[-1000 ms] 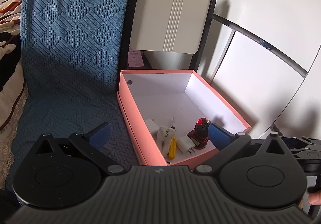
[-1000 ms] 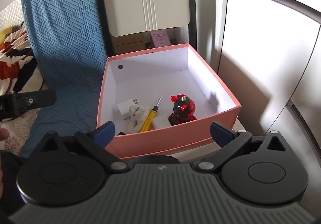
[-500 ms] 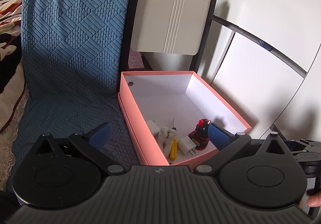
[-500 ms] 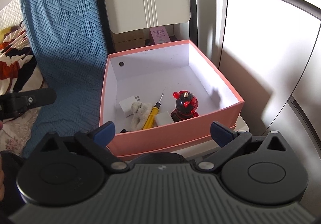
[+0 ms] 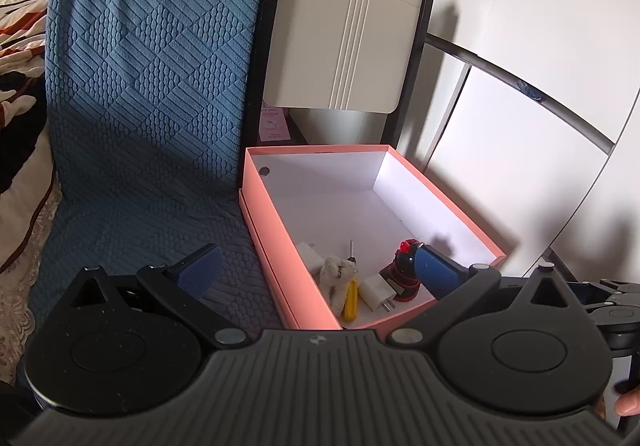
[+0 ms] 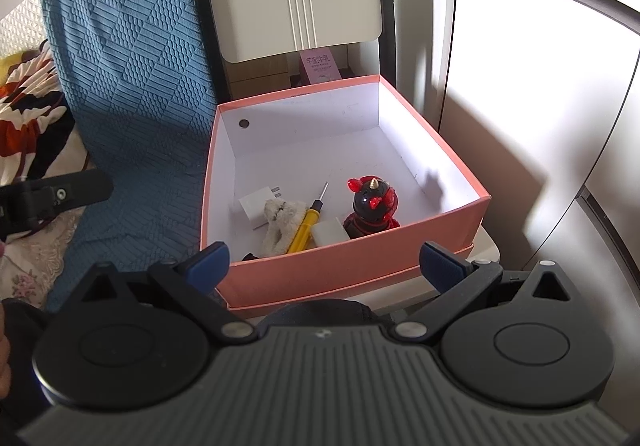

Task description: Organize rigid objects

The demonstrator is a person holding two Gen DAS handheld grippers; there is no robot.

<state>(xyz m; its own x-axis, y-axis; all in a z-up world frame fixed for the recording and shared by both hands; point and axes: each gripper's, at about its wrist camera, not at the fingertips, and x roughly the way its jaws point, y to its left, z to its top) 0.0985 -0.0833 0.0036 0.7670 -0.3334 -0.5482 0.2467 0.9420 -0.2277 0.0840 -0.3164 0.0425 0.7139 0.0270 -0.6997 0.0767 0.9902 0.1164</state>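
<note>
Pink card box [image 5: 280,278] sits ahead-right of left gripper [image 5: 316,270], jaws wide, empty. Inside: yellow screwdriver [image 5: 351,296], long axis pointing away.

Right view: glossy red-black figurine [image 6: 372,206] dead ahead of right gripper [image 6: 324,260], also wide, empty, and likely nearer. Plush [image 6: 280,222], white chargers [image 6: 254,208] to its left.

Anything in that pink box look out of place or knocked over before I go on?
One oddity: a soft plush toy lies slumped among the rigid items in the pink box, draped against the yellow screwdriver. The red-and-black figurine stands upright. Nothing looks spilled or damaged.
</note>
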